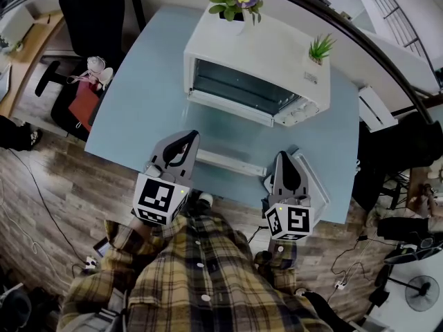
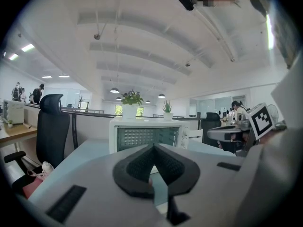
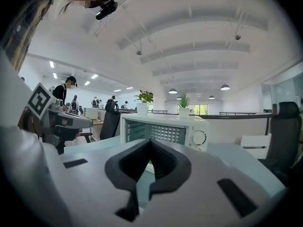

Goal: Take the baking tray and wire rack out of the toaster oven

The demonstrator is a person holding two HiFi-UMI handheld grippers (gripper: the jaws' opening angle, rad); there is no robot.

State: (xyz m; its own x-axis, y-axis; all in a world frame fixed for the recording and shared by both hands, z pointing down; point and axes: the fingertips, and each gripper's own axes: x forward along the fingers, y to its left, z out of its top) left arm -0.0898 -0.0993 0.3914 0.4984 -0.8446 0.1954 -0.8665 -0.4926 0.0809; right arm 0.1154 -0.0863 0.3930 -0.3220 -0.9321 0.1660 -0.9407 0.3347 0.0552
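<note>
White oven mid-table, door dropped open, rack seemingly inside, tray not made out. Left gripper and right gripper hover before it, both pinched together, empty. Danger: a yanked rack jams, drags the oven, topples the plants.
</note>
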